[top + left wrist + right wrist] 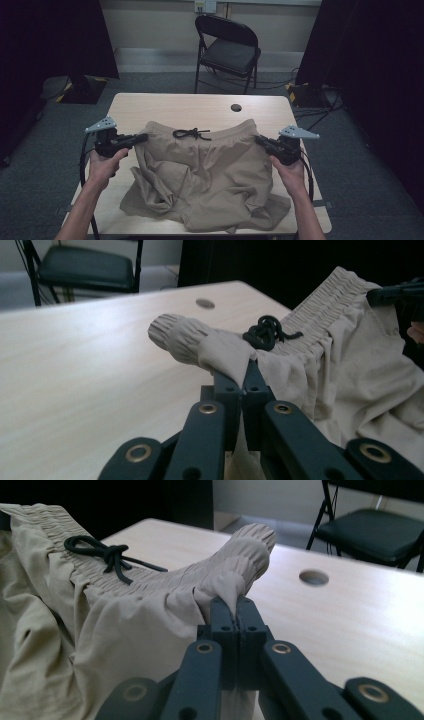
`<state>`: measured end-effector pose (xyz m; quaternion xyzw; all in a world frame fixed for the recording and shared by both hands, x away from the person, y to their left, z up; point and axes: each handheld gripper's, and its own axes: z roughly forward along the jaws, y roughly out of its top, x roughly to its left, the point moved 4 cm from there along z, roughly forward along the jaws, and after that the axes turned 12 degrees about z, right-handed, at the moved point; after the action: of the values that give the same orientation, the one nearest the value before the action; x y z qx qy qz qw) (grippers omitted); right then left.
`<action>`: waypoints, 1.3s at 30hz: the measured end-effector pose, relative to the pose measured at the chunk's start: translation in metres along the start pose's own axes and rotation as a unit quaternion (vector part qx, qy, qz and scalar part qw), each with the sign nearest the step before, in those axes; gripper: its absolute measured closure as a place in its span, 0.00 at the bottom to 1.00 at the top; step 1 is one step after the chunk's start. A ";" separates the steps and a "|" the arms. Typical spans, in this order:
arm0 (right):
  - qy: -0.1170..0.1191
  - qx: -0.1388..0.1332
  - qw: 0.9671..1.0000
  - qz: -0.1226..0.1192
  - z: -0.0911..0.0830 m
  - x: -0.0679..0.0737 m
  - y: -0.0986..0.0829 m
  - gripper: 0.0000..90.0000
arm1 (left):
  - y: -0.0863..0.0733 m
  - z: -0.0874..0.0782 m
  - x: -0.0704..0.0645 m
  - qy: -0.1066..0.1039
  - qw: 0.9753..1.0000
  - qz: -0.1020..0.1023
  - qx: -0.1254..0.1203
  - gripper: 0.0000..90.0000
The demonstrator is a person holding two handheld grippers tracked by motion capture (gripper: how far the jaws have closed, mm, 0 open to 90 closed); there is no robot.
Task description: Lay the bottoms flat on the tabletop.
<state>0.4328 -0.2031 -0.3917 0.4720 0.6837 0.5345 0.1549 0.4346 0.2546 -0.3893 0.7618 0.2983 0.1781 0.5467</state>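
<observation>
Tan shorts (205, 175) spread on the worktop (150, 107), waistband (black drawstring (191, 133) knotted at its middle) on the far side. Left gripper (141, 138) fingers pinching the waistband's left corner; right gripper (260, 140) fingers clamped on the right corner.

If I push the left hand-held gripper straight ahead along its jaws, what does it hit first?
The left hand-held gripper is already shut on the beige shorts, so it would first press into the gathered waistband corner. Beyond that, probably bare table; depth is unclear.
</observation>
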 end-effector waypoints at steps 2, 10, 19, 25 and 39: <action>0.002 -0.011 1.000 -0.006 -0.002 0.004 0.010 0.99 | 0.015 -0.006 0.001 0.004 1.000 0.008 -0.015 1.00; 0.009 -0.052 0.998 -0.023 -0.011 0.016 0.050 0.99 | 0.045 -0.021 0.011 0.021 0.999 0.028 -0.036 1.00; 0.001 -0.087 0.995 -0.038 -0.009 0.019 0.106 0.99 | 0.102 -0.022 0.035 0.049 0.995 0.053 -0.067 1.00; -0.035 -0.081 0.996 -0.027 0.029 -0.002 0.146 0.95 | 0.119 0.010 0.082 0.109 0.993 0.016 -0.048 0.79; -0.058 0.003 0.998 0.004 0.059 -0.036 0.088 0.46 | 0.045 0.042 0.078 0.069 0.997 -0.007 0.033 0.57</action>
<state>0.5352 -0.1992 -0.3470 0.5056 0.6734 0.5047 0.1902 0.5305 0.2641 -0.3652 0.7634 0.3462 0.2167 0.5003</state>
